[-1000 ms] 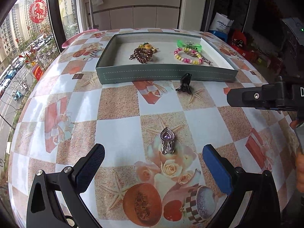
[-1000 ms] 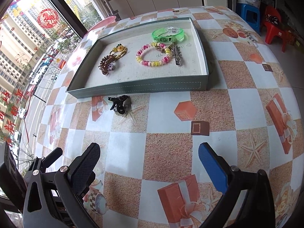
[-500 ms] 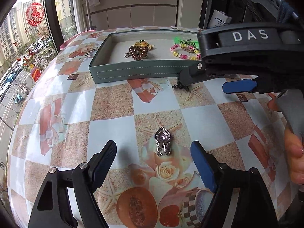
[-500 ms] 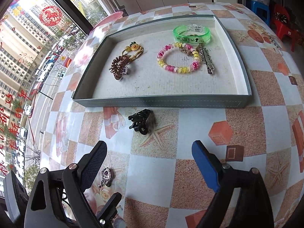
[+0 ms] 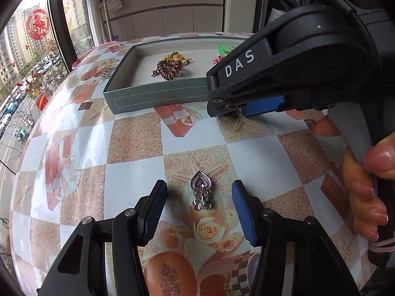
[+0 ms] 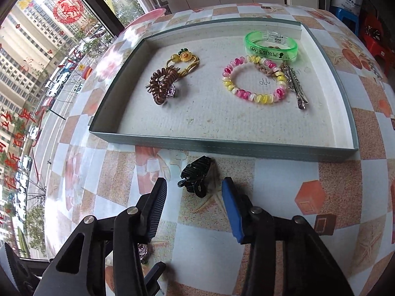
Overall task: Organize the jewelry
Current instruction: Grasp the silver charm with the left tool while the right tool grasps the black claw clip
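The grey tray (image 6: 222, 145) sits toward the far edge of the tabletop (image 5: 128, 172) and already holds 5 pieces: a brown coil hair tie (image 6: 163, 86) and a gold flower clip (image 6: 184, 59) at its left end, and a green bangle (image 6: 270, 45), a pink-and-yellow bead bracelet (image 6: 254, 81) and a silver barrette (image 6: 296, 88) at its right end. 2 pieces are left on the tabletop. A black claw clip (image 6: 195, 177) lies just in front of the tray's near wall, and the right gripper (image 6: 193, 192) is spread wide with 1 finger on either side of it, not yet touching. A silver heart pendant (image 5: 201, 193) lies nearer the tabletop's near edge, and the left gripper (image 5: 198, 197) brackets it in the same way, jaws apart and nothing held. Judging by this, most of the sorting looks done; what remains is to close on each piece, lift it over the tray wall and set it down inside. The pendant is small and flat, so it may be the harder pinch.
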Motion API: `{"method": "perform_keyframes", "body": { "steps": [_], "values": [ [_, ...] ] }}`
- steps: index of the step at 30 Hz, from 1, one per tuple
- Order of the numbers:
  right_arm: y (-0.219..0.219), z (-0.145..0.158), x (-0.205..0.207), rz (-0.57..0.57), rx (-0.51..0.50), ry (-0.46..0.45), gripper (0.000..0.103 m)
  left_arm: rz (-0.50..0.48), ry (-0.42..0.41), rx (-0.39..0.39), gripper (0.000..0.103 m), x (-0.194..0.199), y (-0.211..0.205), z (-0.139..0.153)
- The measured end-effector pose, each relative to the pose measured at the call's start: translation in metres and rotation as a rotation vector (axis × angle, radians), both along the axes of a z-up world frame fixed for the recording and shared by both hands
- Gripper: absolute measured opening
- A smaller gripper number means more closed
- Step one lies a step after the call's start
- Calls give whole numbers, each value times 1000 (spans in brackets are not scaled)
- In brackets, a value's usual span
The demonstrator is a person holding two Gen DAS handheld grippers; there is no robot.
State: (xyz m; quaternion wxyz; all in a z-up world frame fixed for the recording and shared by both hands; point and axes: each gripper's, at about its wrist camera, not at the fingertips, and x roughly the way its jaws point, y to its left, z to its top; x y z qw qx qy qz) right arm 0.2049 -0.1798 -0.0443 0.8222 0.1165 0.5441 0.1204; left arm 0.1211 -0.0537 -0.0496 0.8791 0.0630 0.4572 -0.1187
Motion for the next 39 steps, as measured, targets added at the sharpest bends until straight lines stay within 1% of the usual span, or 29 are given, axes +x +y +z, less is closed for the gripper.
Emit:
{"method": "perform_keyframes", "body": {
  "steps": [1, 2, 3, 4, 5, 6, 9, 13, 15, 21, 28, 39],
  "values": [
    [1, 0, 0, 2, -4, 0, 37, -5, 2, -6, 61, -1, 0, 0],
    [2, -1, 1, 4, -9, -1, 29, -9, 1, -7, 57, -1, -1, 1],
    [1, -1, 1, 6, -11, -1, 26, -14, 1, -7, 49, -1, -2, 1],
    [1, -1, 1, 4, -10, -2, 25, -21, 3, -9, 43, -1, -3, 2],
    [0, -1, 1, -1, -8, -4, 25, -29, 3, -9, 39, -1, -4, 2],
    [-1, -1, 0, -5, -6, -5, 25, -36, 2, -7, 30, -1, -4, 2],
    [-6, -1, -2, -10, -4, -9, 24, -46, 3, -10, 30, -2, -4, 3],
    [-14, 2, -10, -12, 2, -18, 24, -41, 25, -61, 30, 0, 2, 6],
    [-19, 4, -16, -11, 5, -25, 24, -37, 22, -74, 30, 0, 6, 8],
    [-33, 7, -32, -19, 17, -36, 24, -36, 0, -82, 30, 1, 12, 19],
    [-51, 13, -50, -38, 43, -48, 24, -32, -40, -89, 30, 1, 17, 40],
    [-78, 34, -70, -64, 67, -89, 24, -32, -93, -94, 30, 8, 16, 66]
  ]
}}
